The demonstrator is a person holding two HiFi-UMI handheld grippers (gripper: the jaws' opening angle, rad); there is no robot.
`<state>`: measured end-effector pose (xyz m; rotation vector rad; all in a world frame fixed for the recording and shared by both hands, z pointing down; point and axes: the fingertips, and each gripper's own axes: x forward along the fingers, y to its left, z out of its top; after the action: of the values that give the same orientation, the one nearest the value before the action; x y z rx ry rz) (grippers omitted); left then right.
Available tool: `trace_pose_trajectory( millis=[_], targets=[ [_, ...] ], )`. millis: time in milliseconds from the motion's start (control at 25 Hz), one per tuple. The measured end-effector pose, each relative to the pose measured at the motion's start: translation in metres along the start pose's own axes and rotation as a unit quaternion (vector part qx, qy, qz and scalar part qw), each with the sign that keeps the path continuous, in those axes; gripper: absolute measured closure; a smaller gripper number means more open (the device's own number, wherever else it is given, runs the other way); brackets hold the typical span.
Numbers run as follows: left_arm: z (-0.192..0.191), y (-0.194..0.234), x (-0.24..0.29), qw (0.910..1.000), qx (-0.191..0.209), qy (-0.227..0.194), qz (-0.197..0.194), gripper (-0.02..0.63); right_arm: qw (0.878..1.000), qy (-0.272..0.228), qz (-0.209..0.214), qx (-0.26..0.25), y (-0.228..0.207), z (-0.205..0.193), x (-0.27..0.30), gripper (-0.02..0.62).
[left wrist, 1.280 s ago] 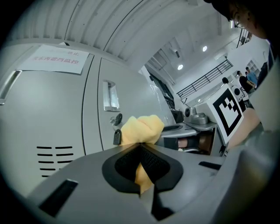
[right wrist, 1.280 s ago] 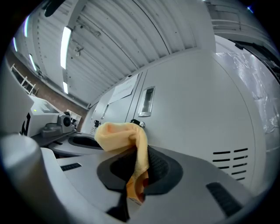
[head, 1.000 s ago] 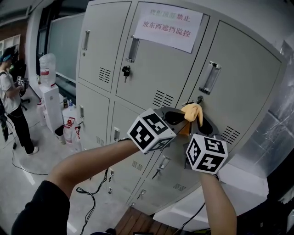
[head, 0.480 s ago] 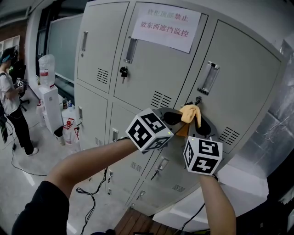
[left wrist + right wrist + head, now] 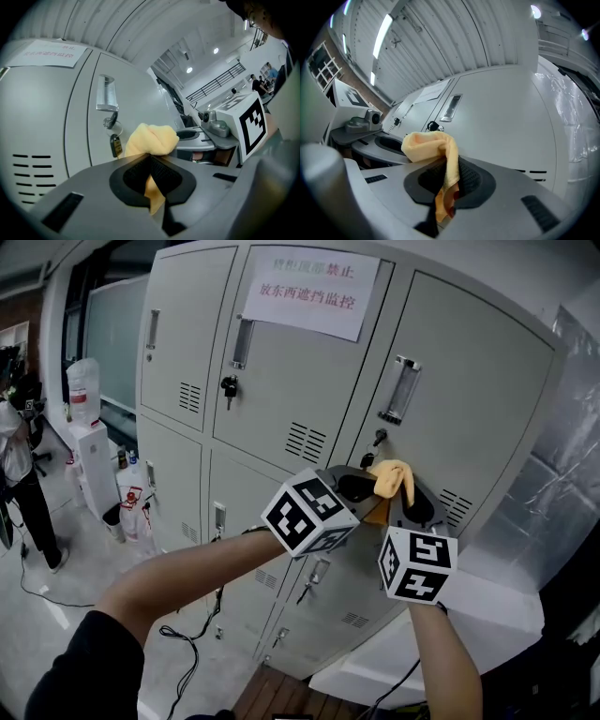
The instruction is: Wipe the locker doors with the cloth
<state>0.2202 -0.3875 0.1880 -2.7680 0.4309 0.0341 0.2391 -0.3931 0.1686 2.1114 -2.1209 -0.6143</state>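
Grey steel lockers (image 5: 281, 381) filled the working area, all doors shut, so their contents could not be checked. A paper notice (image 5: 309, 279) was fixed to the upper middle door. The cloth (image 5: 392, 476), yellow and bunched, was held up in front of the upper right door (image 5: 478, 371), below its handle (image 5: 398, 390) and just beside the key (image 5: 378, 437) in the lock. The left gripper (image 5: 359, 487) was clenched on one end of the cloth, with a tail hanging down between its pads in the left gripper view. The right gripper (image 5: 417, 507) was likewise clamped on the other end, a fold draped down through its jaws. The bunch therefore bridged the two grippers, its long axis running roughly side to side and parallel to the door face. The door lay straight ahead of both sets of jaws, beyond the cloth. Neither gripper was clearly nearer; the right one sat slightly lower and further right, toward the vent slots (image 5: 455, 507). Contact between cloth and door could not be confirmed from any view. Judged from this position, wiping had barely started, and the next stroke would require pressing the bunch forward onto the panel while clearing the key and handle. At far left stood a water dispenser (image 5: 92, 442) carrying a bottle (image 5: 82, 381), with a person (image 5: 17, 456) near it.
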Motion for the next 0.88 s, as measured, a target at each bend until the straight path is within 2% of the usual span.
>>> trace_pose_trajectory(
  millis=[880],
  targets=[
    [0.017, -0.091, 0.095, 0.9964, -0.004, -0.009, -0.084, 0.586, 0.997, 0.022, -0.072, 0.008, -0.112, -0.034, -0.068, 0.532]
  ],
)
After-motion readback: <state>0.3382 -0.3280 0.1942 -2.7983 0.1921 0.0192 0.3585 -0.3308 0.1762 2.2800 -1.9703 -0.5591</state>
